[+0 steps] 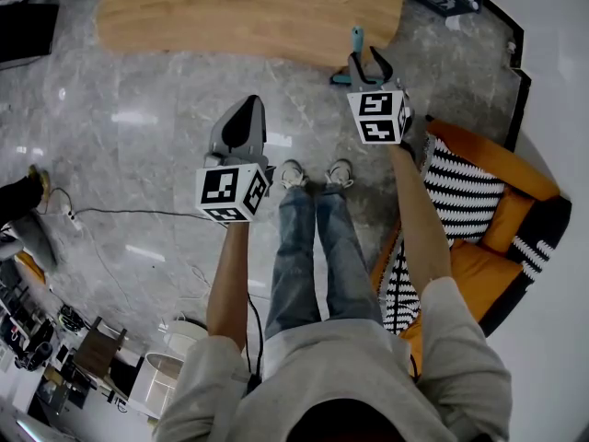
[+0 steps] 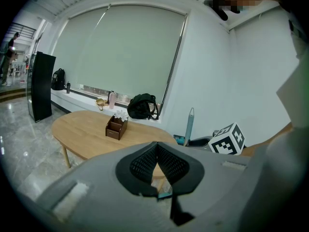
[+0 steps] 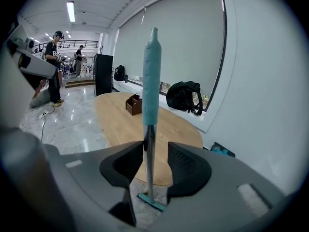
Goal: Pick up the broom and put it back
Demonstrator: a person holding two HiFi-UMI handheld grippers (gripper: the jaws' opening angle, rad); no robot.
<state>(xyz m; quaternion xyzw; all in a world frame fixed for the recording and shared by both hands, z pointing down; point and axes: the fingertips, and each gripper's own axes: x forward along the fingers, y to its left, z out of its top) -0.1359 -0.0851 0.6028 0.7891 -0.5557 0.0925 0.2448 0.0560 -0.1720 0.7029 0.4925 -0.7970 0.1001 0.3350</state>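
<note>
Straddles the upright broom [image 3: 151, 81] with the right gripper's [image 3: 155, 151] spread jaws, shaft beside the left jaw, unpinched; brush end on the floor [image 3: 72, 124] by the wooden surface's [image 3: 120, 120] right end. Holds the left gripper [image 2: 158, 149] farther off, jaws pressed together, empty. Orange armchair [image 1: 479, 155] right, apart.

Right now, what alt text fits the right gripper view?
An upright broom, teal grip over a metal shaft, stands between the open jaws of the right hand-held gripper. Behind are an oval wooden table and a black backpack.
</note>
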